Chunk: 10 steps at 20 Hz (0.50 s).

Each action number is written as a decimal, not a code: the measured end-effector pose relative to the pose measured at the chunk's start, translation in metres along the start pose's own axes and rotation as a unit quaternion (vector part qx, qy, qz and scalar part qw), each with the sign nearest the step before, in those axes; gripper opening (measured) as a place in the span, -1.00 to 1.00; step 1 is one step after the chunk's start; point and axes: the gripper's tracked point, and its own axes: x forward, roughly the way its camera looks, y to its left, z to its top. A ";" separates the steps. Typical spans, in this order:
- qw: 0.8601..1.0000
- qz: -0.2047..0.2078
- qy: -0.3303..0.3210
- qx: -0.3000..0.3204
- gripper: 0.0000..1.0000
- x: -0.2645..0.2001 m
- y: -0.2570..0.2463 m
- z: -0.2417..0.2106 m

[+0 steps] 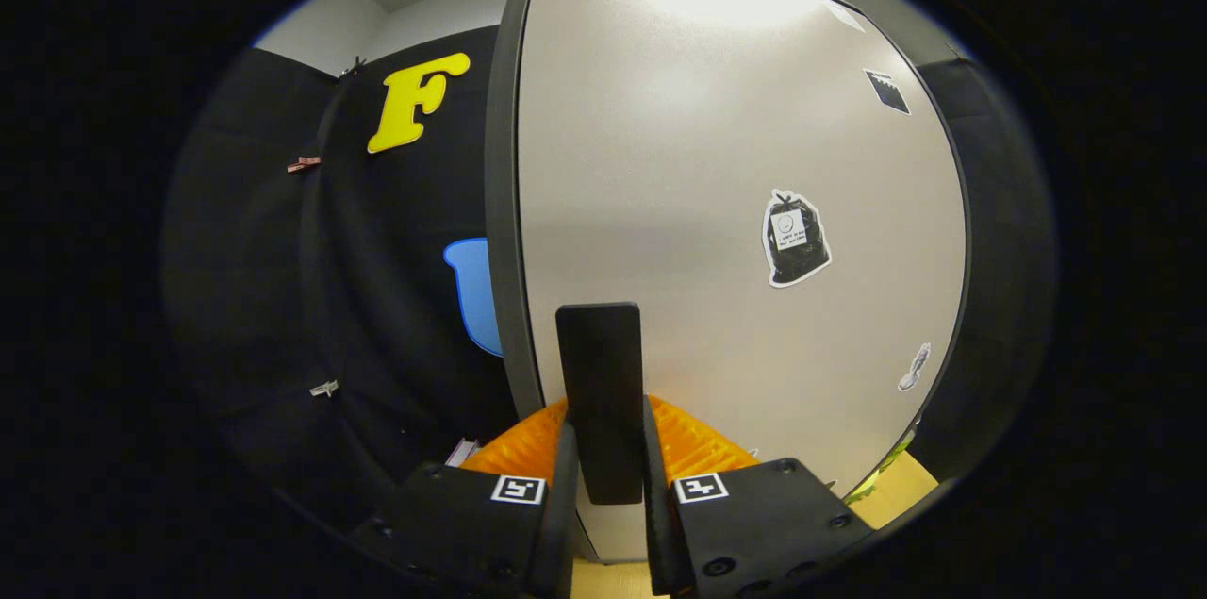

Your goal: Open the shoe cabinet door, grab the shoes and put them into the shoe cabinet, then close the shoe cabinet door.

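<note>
The gripper [608, 486] sits at the bottom centre of the frame with its two fingers drawn in close on either side of a dark upright handle [599, 391], and both appear to press on it, so it looks clamped on that handle rather than loose around it. The handle belongs to the shoe cabinet door [717, 203], a pale panel with a dark edge that takes up the centre and right of the frame and carries a few stickers, among them one shaped like a black bag [795, 239] at right of centre. Whether the door stands ajar or flush is hard to tell through this lens. At the lower right edge a sliver of something yellow-green [886, 467] peeks out past the door; it may be the shoes, though too little shows to be sure. The step in hand reads as working the door by its handle; the next move calls for a steady swing about the hinge without letting the grip slip.
</note>
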 end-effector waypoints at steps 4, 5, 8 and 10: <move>1.000 -0.002 0.002 0.004 -0.30 0.000 0.000 -0.001; 1.000 -0.001 0.001 0.006 -0.30 0.000 -0.001 -0.001; 1.000 0.008 0.003 0.004 -0.56 -0.001 0.000 -0.001; 1.000 0.013 0.002 -0.008 -0.56 -0.004 -0.001 -0.001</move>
